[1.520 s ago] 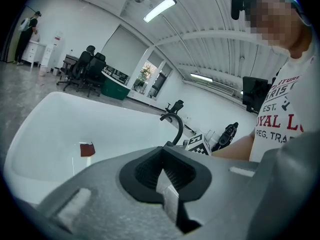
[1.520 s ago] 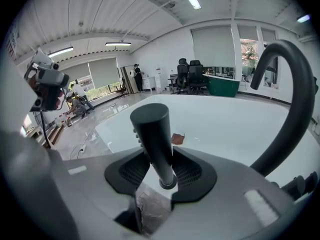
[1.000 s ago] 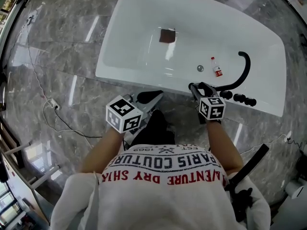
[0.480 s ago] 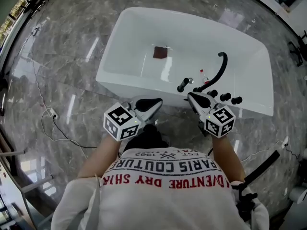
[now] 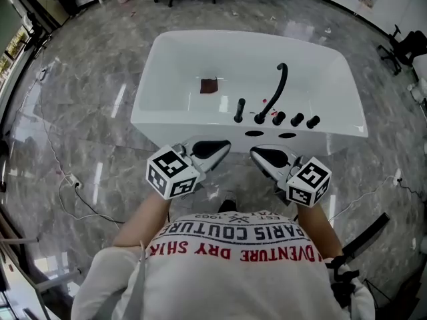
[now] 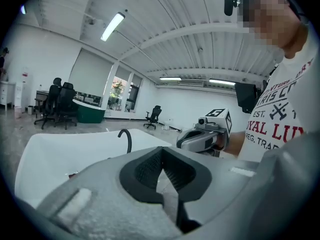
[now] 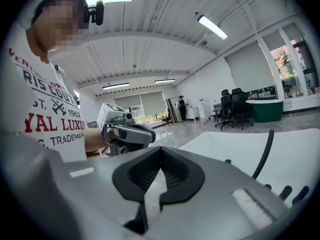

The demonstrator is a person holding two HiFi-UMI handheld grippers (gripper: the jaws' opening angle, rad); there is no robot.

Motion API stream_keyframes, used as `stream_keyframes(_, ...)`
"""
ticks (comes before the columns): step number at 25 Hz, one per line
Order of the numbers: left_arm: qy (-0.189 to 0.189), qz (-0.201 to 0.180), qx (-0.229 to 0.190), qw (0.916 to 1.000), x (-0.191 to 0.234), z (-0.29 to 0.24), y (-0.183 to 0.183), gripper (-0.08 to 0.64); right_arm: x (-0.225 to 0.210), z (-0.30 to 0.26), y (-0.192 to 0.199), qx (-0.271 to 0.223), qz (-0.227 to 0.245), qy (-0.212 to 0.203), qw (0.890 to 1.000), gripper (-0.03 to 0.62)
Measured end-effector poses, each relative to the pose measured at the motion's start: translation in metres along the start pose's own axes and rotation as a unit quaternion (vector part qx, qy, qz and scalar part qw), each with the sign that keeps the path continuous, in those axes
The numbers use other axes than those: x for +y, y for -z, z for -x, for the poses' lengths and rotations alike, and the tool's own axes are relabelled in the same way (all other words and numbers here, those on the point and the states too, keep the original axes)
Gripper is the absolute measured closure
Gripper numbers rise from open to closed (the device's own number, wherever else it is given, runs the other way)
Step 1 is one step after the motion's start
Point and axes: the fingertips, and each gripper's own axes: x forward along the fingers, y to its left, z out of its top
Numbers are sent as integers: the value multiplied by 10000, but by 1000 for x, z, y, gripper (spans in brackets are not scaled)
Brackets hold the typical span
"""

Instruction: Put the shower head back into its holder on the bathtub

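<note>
The black shower head point(image 5: 239, 110) stands upright on the near rim of the white bathtub point(image 5: 167, 112), just left of the curved black spout point(image 5: 280, 85) and a row of black knobs point(image 5: 296, 120). My left gripper point(image 5: 225, 145) and right gripper point(image 5: 255, 152) hover side by side in front of the tub, short of the rim, touching nothing. The left gripper view shows my left gripper point(image 6: 162, 166) shut and empty. My right gripper point(image 7: 160, 166) is likewise shut with nothing in it. Each gripper view shows the other gripper, the tub and the spout point(image 7: 264, 154).
A brown square point(image 5: 209, 85) lies on the tub floor, and a small red item point(image 5: 265, 101) sits near the spout. A cable point(image 5: 73, 179) trails over the marble floor at left. A black stand point(image 5: 360, 235) is at lower right. Office chairs point(image 6: 57, 101) are farther off.
Both grippers have risen and drawn back from the tub rim. The right gripper has left the faucet. The shower head now stands upright beside the spout, and more of the tub shows.
</note>
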Motion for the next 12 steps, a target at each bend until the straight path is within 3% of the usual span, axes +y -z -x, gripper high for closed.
stream_keyframes(5, 101, -153, 133, 9997, -68, 56, 25, 560, 81, 19, 16, -166, -193, 101, 9996, 589)
stream_keyframes(10, 113, -39, 63, 9999, -131, 141, 64, 558, 191, 20, 35, -246, 272, 4, 9993, 588)
stream_keyframes(12, 92, -86, 21, 9999, -154, 168, 74, 559, 229, 25, 44, -304, 256, -21, 9992, 588)
